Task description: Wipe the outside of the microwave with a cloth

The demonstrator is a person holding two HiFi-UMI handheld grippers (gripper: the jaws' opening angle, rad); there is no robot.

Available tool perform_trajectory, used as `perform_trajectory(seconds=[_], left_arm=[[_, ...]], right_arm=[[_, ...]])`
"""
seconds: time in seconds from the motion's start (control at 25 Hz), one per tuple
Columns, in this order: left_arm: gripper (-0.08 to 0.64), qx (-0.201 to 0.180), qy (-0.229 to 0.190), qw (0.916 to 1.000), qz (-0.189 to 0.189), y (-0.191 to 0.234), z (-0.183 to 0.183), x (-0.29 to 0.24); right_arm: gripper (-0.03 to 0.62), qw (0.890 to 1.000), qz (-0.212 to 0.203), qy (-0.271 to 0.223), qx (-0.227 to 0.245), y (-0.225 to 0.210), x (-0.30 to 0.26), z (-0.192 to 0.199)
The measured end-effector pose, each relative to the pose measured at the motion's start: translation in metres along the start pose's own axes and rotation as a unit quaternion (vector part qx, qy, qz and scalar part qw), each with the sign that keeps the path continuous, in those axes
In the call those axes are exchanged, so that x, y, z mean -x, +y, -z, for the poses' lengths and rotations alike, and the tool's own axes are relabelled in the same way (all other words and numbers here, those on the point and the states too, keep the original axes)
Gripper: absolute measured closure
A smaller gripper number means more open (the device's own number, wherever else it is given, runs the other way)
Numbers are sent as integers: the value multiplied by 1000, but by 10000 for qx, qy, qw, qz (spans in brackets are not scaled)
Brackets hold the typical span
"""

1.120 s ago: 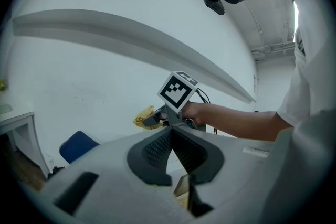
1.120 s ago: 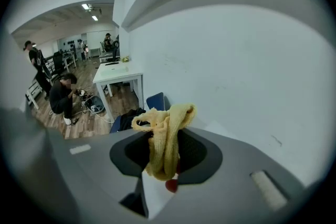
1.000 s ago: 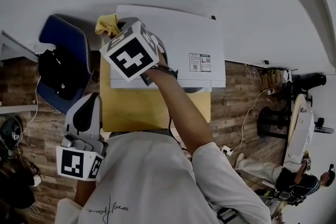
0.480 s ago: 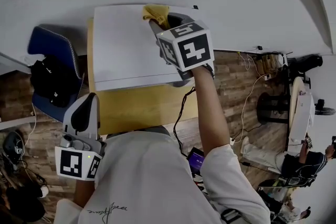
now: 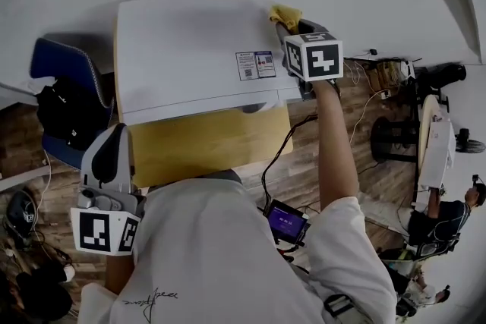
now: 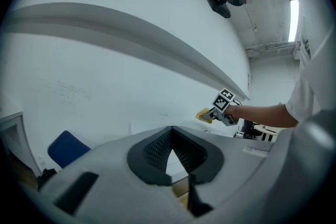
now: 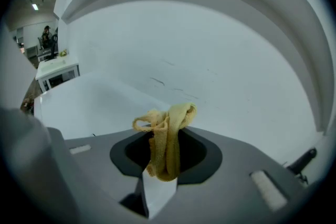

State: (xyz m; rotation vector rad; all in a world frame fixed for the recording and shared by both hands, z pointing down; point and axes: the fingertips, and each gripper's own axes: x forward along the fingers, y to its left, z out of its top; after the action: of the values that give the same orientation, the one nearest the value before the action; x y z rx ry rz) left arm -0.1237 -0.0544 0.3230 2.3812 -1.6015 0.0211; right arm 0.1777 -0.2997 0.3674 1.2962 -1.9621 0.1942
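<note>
Hanging low at the person's left side, the left gripper (image 6: 170,136) has its jaws closed together on nothing, near a blue chair (image 5: 64,63) whose dark load is hard to make out. The white microwave (image 5: 190,49) hides much of the yellow table (image 5: 205,144). At its far right top corner, the right gripper (image 5: 284,22) clamps the bunched yellow cloth (image 5: 285,12)

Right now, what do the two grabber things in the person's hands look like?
Both are chunky light grey shells with dark pads lining the jaws, ribbed on the left one. The left gripper and the right gripper each carry a white cube printed with black square markers. The person wears a white short-sleeved T-shirt, and a thin black cable runs beside the right arm.
</note>
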Motion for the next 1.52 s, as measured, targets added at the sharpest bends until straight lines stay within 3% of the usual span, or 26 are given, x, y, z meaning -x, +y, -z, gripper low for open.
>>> perform_trajectory(seconds=[0.24, 0.52, 1.0, 1.52], left_arm=[[565, 10, 50, 10000, -69, 1, 5, 1], [565, 12, 48, 10000, -39, -3, 5, 3], [565, 19, -61, 10000, 1, 3, 4, 15], [565, -46, -193, 9997, 134, 2, -3, 22]], right_arm=[[474, 9967, 514, 545, 307, -29, -16, 40], [474, 9920, 832, 702, 645, -18, -17, 42], [474, 9939, 688, 685, 515, 30, -10, 32], [474, 9965, 178, 632, 514, 101, -8, 9]])
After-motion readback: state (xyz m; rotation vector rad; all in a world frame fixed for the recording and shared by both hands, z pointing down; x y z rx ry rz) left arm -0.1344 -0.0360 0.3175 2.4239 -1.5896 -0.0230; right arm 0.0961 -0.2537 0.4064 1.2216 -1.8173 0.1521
